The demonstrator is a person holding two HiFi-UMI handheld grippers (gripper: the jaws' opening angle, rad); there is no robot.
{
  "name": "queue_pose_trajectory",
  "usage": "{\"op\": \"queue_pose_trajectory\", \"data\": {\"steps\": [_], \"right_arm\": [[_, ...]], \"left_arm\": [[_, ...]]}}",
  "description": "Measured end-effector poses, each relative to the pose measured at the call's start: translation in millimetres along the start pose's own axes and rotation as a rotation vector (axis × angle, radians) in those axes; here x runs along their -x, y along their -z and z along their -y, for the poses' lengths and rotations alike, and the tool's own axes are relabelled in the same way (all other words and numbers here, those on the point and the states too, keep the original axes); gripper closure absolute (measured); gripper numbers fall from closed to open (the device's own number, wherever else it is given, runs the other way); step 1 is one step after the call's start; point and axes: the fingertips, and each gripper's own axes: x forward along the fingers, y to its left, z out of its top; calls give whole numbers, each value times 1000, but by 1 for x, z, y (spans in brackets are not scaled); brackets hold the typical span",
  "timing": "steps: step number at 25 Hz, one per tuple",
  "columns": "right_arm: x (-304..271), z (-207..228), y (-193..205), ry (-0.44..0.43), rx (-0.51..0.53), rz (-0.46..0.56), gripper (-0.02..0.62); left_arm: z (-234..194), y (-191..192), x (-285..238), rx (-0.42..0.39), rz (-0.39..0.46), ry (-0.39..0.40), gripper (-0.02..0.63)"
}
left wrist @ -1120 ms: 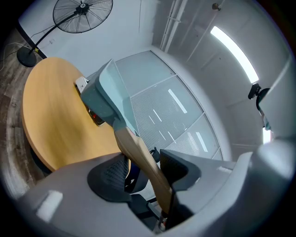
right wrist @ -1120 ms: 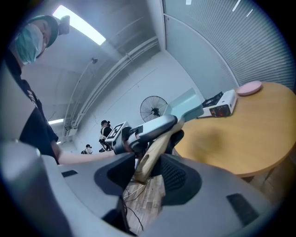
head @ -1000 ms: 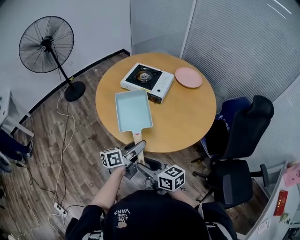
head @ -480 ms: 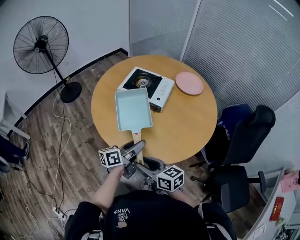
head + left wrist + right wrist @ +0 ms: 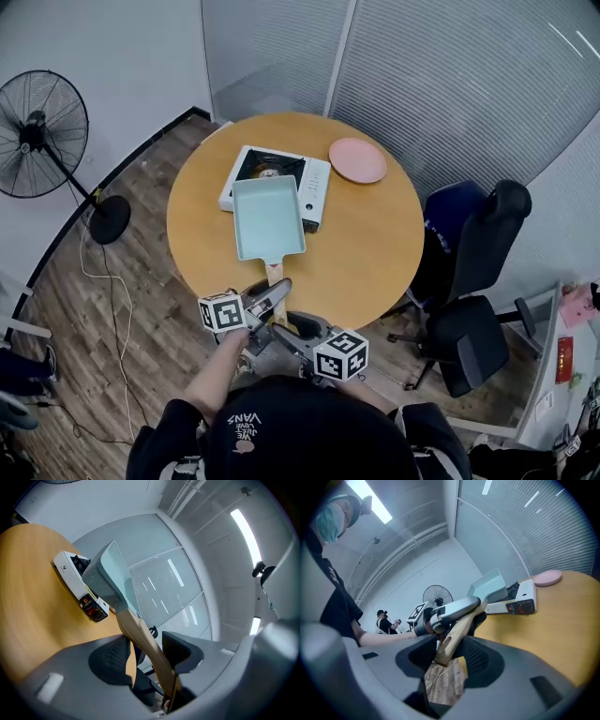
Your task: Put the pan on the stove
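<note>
Pan has neared stove, handle inside left claw.

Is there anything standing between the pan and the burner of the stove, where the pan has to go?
Nothing visible does. The pan hangs over the near part of the stove, and the burner is bare. The pink plate lies on the table beside the stove, out of the path.

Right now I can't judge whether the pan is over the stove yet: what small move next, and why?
Probably carry the pan a little farther forward: held by its handle in the left gripper and right gripper, only its far edge overlaps the stove, the burner showing beyond it.
</note>
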Motion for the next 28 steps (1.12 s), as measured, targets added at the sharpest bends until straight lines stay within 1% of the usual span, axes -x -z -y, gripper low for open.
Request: {"op": "queue_pose_trajectory", "data": {"steps": [3, 7, 13, 19, 23, 28], "right_arm": [[-22, -8, -6, 50, 3, 33, 423], [-48, -18, -12, 103, -6, 78, 423], [-79, -31, -9, 183, -65, 155, 423], [-99, -32, -10, 206, -73, 158, 423], [-107, -15, -18, 215, -79, 155, 423], [-117, 10, -32, 211, -76, 146, 423]], "left_arm": [[-5, -16, 10, -5, -42, 40, 405], [-12, -33, 25, -10, -93, 72, 405], [-25, -40, 44, -26, -206, 104, 405], [-36, -49, 53, -5, -221, 118, 405], [-50, -60, 41, 14, -215, 118, 405], [-70, -75, 21, 5, -220, 94, 403]]}}
